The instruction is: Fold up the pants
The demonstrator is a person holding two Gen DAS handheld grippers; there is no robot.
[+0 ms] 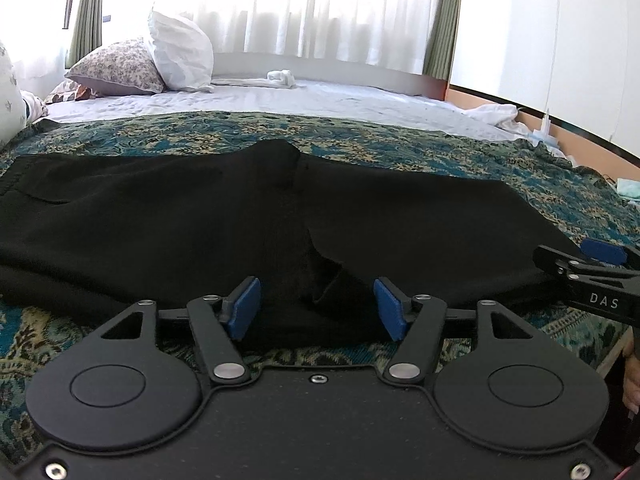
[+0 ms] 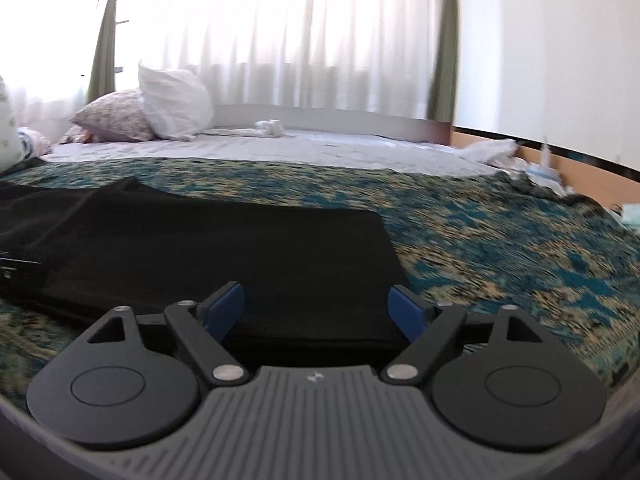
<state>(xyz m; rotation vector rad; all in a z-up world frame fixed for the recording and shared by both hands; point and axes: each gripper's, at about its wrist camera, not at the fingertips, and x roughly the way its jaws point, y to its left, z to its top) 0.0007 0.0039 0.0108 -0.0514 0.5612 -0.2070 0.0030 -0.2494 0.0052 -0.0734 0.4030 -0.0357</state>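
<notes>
Pants (image 1: 200,224) x1, black, flat on patterned bedspread (image 1: 360,140), 2 pillows (image 1: 180,52), left claw (image 1: 316,308) & right claw (image 2: 316,312) both spread apart, empty

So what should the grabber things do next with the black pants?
Probably ease both forward and pinch the near edge. The left gripper and right gripper are open and holding nothing, and the black pants lie flat on the patterned bedspread, right ahead.

This is a bedroom in a home. A bed (image 1: 320,96) with a white sheet carries a teal patterned bedspread (image 1: 400,144) over its near part, pillows (image 1: 180,52) lean at its far left corner, and sheer curtains (image 2: 280,32) cover a bright window behind.
</notes>
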